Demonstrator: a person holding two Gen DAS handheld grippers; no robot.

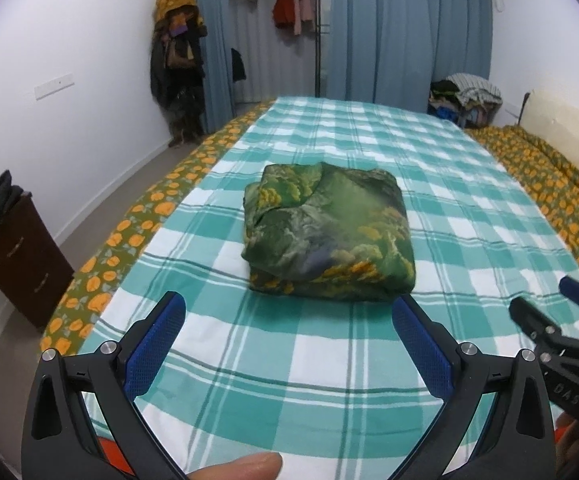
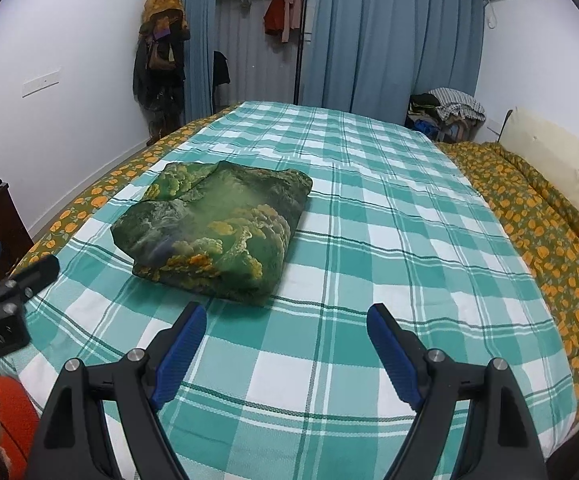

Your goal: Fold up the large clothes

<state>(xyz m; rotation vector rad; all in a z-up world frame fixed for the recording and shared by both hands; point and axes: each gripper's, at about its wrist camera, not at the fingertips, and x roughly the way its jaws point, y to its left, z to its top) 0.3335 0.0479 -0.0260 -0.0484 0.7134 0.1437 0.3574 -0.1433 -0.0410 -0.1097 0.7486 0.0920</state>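
A green garment with yellow floral print (image 1: 327, 232) lies folded into a thick square bundle on the teal-and-white checked bed sheet (image 1: 329, 360). My left gripper (image 1: 289, 304) hovers just in front of the bundle's near edge, open, with nothing between its blue pads. In the right wrist view the same folded garment (image 2: 213, 236) sits ahead and to the left, and my right gripper (image 2: 285, 312) is open and empty over bare sheet (image 2: 369, 240) to the right of it. Each gripper shows at the edge of the other's view.
An orange-flowered quilt (image 2: 537, 232) is bunched along the right side of the bed, and a flowered border (image 1: 129, 240) runs along the left. A dark wooden cabinet (image 1: 21, 256) stands at the left wall. Blue curtains (image 2: 389, 40), hung clothes and a laundry pile (image 2: 445, 114) are beyond the bed.
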